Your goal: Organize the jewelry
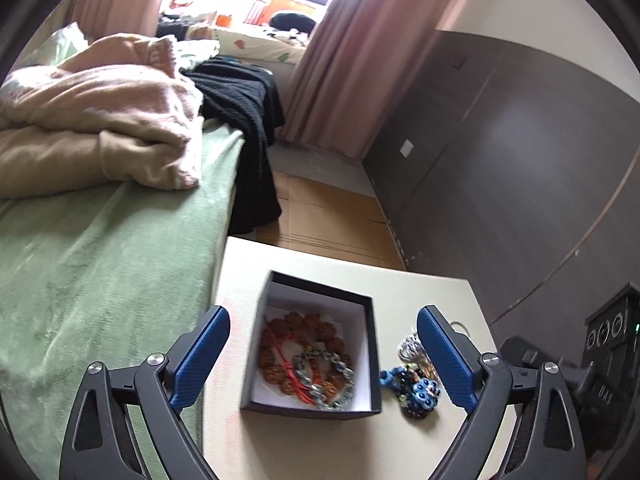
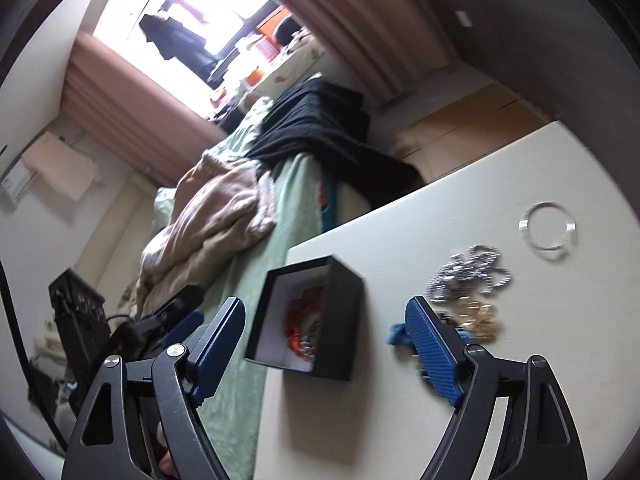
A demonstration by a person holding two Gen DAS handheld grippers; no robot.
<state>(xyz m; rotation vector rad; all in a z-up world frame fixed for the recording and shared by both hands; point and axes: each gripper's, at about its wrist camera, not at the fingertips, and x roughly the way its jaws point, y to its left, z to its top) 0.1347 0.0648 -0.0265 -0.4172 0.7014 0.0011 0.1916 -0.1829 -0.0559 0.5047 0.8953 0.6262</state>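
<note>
A black box (image 1: 370, 352) with a white lining stands on the cream table (image 1: 304, 448). It holds a brown bead bracelet (image 1: 276, 368), a red cord (image 1: 308, 390) and a grey-blue bead bracelet (image 1: 340, 400). My left gripper (image 1: 324, 356) is open and empty, with its fingers on either side of the box. Right of the box lie a blue bead piece (image 1: 420, 392) and a silver chain (image 1: 408, 346). In the right wrist view my right gripper (image 2: 326, 338) is open and empty near the box (image 2: 344, 320). The silver chain (image 2: 468, 272), a gold piece (image 2: 484, 318) and a clear bangle (image 2: 548, 232) lie on the table.
A bed with a green sheet (image 1: 100, 280) runs along the table's left edge, with a beige blanket (image 1: 100, 120) and a black garment (image 1: 248, 120) on it. A dark wardrobe (image 1: 520, 160) stands to the right. Wooden floor (image 1: 328, 216) lies beyond the table.
</note>
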